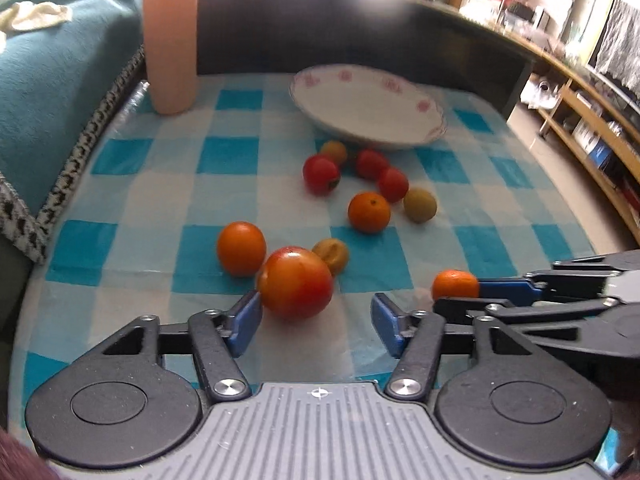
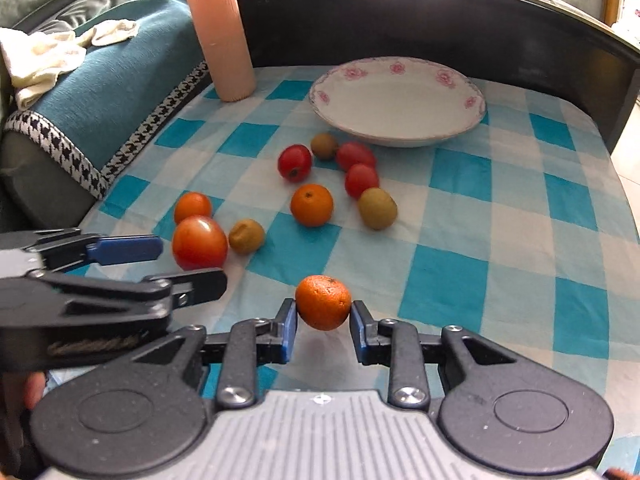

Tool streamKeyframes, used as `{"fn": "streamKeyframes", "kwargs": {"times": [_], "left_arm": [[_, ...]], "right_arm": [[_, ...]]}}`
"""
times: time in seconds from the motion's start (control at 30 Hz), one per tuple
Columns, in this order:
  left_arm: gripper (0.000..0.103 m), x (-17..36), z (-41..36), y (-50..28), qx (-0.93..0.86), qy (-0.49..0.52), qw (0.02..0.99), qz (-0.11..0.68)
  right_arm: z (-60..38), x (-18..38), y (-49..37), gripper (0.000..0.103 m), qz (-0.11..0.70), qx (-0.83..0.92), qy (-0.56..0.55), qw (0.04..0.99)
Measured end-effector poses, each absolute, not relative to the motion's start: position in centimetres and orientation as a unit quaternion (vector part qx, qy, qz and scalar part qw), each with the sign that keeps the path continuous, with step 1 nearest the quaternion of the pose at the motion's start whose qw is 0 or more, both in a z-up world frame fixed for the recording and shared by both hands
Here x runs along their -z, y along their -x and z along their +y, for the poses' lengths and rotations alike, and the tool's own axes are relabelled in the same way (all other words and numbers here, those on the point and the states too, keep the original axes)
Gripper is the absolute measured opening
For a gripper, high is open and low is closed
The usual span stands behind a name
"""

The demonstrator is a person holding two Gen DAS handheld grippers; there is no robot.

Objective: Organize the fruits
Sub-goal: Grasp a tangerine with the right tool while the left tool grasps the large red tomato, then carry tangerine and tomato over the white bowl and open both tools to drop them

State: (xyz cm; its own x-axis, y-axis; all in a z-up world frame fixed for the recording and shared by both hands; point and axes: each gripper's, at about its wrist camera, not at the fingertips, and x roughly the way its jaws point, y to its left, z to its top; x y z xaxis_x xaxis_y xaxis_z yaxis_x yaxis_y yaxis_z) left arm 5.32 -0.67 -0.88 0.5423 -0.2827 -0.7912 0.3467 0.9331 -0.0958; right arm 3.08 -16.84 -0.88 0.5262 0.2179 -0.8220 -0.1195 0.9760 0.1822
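Several fruits lie on the blue checked tablecloth (image 1: 224,152) in front of a white flowered plate (image 1: 368,104), which is empty. My left gripper (image 1: 316,312) is open around a big red-orange tomato (image 1: 296,282); its left pad touches the fruit, its right pad stands apart. My right gripper (image 2: 323,322) is shut on a small mandarin (image 2: 323,302) just above the cloth; that mandarin also shows in the left wrist view (image 1: 456,284). Other mandarins (image 2: 311,205), red tomatoes (image 2: 295,162) and greenish-brown fruits (image 2: 377,208) lie between the grippers and the plate (image 2: 400,100).
A tall pink ribbed cylinder (image 2: 222,36) stands at the back left of the table. A dark raised wall (image 2: 440,20) runs behind the plate. A teal-covered sofa (image 2: 104,80) borders the table on the left. Shelves (image 1: 580,120) stand to the far right.
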Motion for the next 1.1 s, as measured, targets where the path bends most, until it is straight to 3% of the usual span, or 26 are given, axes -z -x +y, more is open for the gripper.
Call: {"fn": "streamKeyframes", "kwargs": {"times": [0.07,0.13,0.57,0.83,1.1], "left_arm": [[0.062,1.2,-1.0,-5.8,0.168,-0.052,0.882,0.438],[0.051,1.4,-0.9,-6.4,0.15,-0.055,0.883,0.442],[0.048,1.1,-0.3,-7.2,0.153,-0.029,0.864,0.479],[0.048,-2.7,-2.5,-7.0,0.185,-0.037,0.876,0.444],[0.048,-3.4,-4.2,-12.3,0.187,0.003,0.881,0.435]], "right_arm": [[-17.1,1.0,-3.1,0.031,0.48,-0.099,-0.058,0.87],[-17.1,1.0,-3.1,0.031,0.481,-0.101,-0.06,0.869],[-18.0,0.7,-3.0,0.031,0.486,-0.102,-0.077,0.864],[-19.1,-2.7,-4.4,0.031,0.443,-0.094,-0.105,0.885],[-21.1,-3.7,-9.7,0.031,0.422,-0.063,-0.108,0.898]]}}
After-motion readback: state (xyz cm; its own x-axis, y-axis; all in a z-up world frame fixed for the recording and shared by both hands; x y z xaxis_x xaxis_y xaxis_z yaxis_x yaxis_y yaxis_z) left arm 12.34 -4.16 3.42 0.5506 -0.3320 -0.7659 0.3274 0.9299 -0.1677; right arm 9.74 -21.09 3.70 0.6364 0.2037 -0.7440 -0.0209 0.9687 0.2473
